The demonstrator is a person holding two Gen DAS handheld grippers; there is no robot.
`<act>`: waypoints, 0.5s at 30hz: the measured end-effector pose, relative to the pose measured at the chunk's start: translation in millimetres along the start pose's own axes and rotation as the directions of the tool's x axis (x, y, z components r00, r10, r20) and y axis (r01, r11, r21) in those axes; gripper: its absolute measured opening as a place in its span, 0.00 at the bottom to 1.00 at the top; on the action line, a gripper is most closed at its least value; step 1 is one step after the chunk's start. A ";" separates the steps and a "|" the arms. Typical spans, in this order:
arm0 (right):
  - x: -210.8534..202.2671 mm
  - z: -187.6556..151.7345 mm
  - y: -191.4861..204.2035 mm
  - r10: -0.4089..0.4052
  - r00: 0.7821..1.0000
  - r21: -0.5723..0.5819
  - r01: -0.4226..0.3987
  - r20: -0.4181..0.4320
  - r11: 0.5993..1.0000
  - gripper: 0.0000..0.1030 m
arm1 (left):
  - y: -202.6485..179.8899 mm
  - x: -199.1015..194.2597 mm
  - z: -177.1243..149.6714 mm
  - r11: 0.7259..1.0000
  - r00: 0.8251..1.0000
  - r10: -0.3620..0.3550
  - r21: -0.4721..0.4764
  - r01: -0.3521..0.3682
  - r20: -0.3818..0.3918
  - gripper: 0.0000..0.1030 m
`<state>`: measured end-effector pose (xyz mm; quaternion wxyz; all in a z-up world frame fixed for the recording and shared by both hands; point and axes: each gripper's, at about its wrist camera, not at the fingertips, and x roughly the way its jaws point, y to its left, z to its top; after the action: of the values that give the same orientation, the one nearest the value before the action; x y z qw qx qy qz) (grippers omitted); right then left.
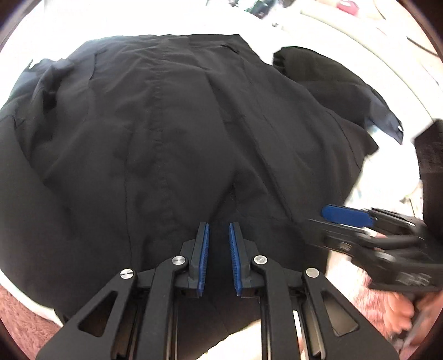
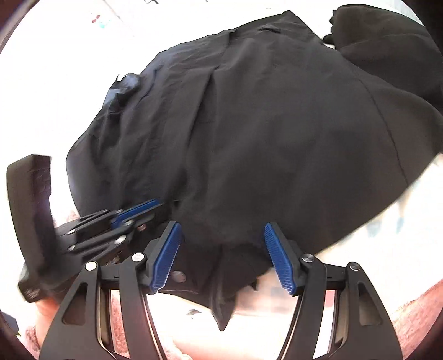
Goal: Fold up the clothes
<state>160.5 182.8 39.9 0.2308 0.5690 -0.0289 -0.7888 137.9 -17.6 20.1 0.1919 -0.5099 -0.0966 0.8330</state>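
the left hand-held gripper (image 1: pixel 219 229) has its blue pads narrowly apart over the near hem of the black garment (image 1: pixel 166 124); the right hand-held gripper (image 2: pixel 223 229) is spread wide at the same edge, garment lying flat on the white surface (image 2: pixel 55 83)

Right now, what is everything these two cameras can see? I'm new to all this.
Black garment: one, black, spread flat over the white surface, centre of both views.
Second dark garment: one, black with a navy part, bunched beyond the first one's far right corner.
White surface: one, white, under the clothes.
Pink rug: one, pink, fuzzy, along the near edge.
Left gripper: one, black with blue pads, narrowly open at the near hem.
Right gripper: one, black with blue pads, wide open over the hem.
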 end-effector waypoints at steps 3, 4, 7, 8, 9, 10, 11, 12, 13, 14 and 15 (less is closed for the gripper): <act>9.6 -5.2 -0.2 -0.077 0.996 -0.028 0.076 -0.049 0.997 0.56 | 11.1 -18.4 -6.4 0.983 0.984 -0.169 -0.067 0.173 0.053 0.48; 6.2 -3.9 0.3 -0.071 0.997 -0.019 0.070 -0.041 0.997 0.56 | 11.3 -21.7 -8.1 0.985 0.985 -0.161 -0.058 0.165 0.068 0.48; -3.9 0.1 2.0 -0.052 0.998 0.007 0.052 -0.018 0.999 0.56 | 3.1 -17.7 -9.7 0.998 0.995 -0.064 -0.019 0.066 0.081 0.48; -7.3 1.4 2.6 -0.046 0.999 0.015 0.046 -0.010 0.999 0.58 | 0.7 -14.4 -9.5 0.999 0.996 -0.044 -0.016 0.046 0.079 0.48; -10.7 2.7 3.1 -0.039 0.999 0.024 0.039 -0.002 0.999 0.58 | -2.3 -10.3 -7.9 1.000 0.997 -0.020 -0.012 0.021 0.075 0.48; -14.0 4.1 3.7 -0.033 0.999 0.032 0.033 0.006 0.999 0.58 | -6.3 -7.3 -8.1 1.000 0.997 0.013 -0.002 -0.013 0.072 0.51; -17.4 5.4 4.3 -0.027 1.000 0.041 0.027 0.014 0.999 0.58 | -11.1 -1.8 -7.9 0.997 0.996 0.069 0.027 -0.071 0.064 0.53; -20.8 6.7 4.8 -0.021 1.000 0.049 0.020 0.022 0.999 0.57 | -14.3 4.3 -10.6 0.987 0.989 0.139 0.068 -0.142 0.054 0.53; -24.2 8.0 5.4 -0.015 0.999 0.057 0.014 0.030 0.998 0.56 | -17.1 10.3 -14.2 0.970 0.976 0.211 0.112 -0.215 0.045 0.55; -27.5 9.3 5.9 -0.010 0.999 0.065 0.007 0.038 0.998 0.56 | -17.7 12.3 -15.9 0.960 0.968 0.245 0.126 -0.249 0.048 0.55; -30.9 10.7 6.5 -0.004 0.999 0.074 0.001 0.046 0.997 0.56 | -15.6 9.3 -15.4 0.963 0.969 0.241 0.107 -0.246 0.056 0.55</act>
<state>160.5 186.9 73.0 0.2081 0.5586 -0.0627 -0.8004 151.2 -0.1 11.0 0.1144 -0.4886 0.0099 0.8649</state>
